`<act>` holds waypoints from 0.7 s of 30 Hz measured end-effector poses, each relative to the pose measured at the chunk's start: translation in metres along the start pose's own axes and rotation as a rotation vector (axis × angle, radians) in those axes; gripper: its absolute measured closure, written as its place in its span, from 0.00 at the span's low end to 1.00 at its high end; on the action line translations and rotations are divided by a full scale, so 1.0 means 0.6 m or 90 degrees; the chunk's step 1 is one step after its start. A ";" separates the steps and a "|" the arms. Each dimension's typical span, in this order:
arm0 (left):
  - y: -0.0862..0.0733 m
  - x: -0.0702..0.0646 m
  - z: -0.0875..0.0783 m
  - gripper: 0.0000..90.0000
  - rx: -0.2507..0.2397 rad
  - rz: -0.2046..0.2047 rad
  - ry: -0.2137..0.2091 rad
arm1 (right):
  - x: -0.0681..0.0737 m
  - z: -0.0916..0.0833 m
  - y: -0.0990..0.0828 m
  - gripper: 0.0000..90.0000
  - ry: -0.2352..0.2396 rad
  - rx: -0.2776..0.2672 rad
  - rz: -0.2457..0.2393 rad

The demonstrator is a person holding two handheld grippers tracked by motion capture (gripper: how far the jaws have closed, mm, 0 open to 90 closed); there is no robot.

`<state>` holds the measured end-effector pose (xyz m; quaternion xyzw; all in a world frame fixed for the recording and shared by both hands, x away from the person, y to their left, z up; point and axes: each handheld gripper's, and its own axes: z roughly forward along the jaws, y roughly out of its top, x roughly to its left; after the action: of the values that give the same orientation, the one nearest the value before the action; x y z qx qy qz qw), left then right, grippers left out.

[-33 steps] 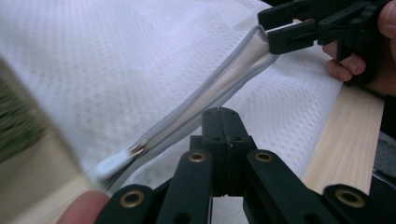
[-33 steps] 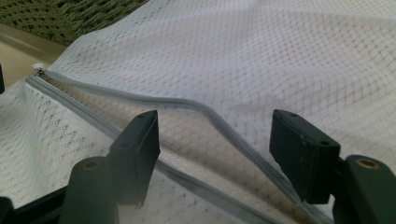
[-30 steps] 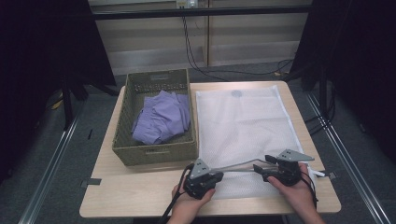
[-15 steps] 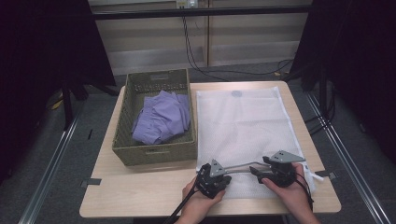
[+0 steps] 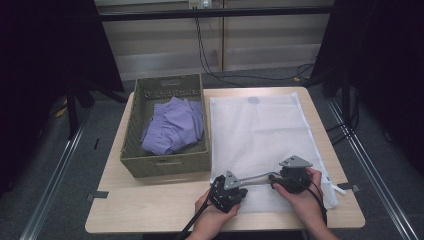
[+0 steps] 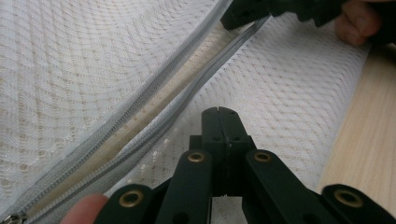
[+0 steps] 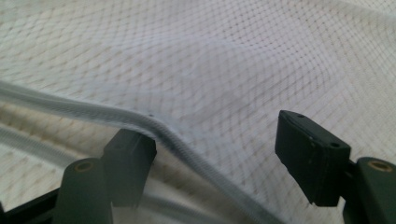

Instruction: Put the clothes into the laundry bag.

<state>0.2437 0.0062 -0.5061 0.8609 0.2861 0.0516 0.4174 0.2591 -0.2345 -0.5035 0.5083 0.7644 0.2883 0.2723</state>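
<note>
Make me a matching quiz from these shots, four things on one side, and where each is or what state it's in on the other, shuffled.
Things:
1. purple cloth
2. white mesh bag
3. left gripper
4. right gripper

Places or states:
A. jaws apart, the bag's zipper edge running over one jaw
B. lies flat on the table's right half, zipper partly undone
C. crumpled inside the woven basket
D. jaws pressed together over the mesh, beside the zipper opening

Pairs: 1-C, 2-B, 3-D, 4-A
</note>
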 end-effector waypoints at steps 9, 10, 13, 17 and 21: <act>-0.004 0.006 -0.005 1.00 -0.003 -0.009 0.005 | -0.048 0.008 0.043 0.83 0.073 -0.043 0.051; -0.004 0.006 -0.005 1.00 -0.002 -0.008 0.007 | -0.050 0.004 0.050 0.87 0.079 -0.053 0.054; -0.004 0.007 -0.007 1.00 -0.001 -0.005 0.016 | -0.044 -0.015 0.069 0.96 0.096 -0.101 0.041; -0.006 0.018 -0.009 1.00 -0.007 -0.028 0.025 | -0.028 -0.052 0.090 0.97 0.111 -0.172 0.011; -0.009 0.033 -0.016 1.00 -0.016 -0.056 0.021 | -0.019 -0.064 0.090 0.98 0.123 -0.182 0.009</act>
<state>0.2545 0.0260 -0.5071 0.8415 0.3294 0.0508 0.4252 0.2694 -0.2345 -0.4371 0.4397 0.7348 0.4432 0.2650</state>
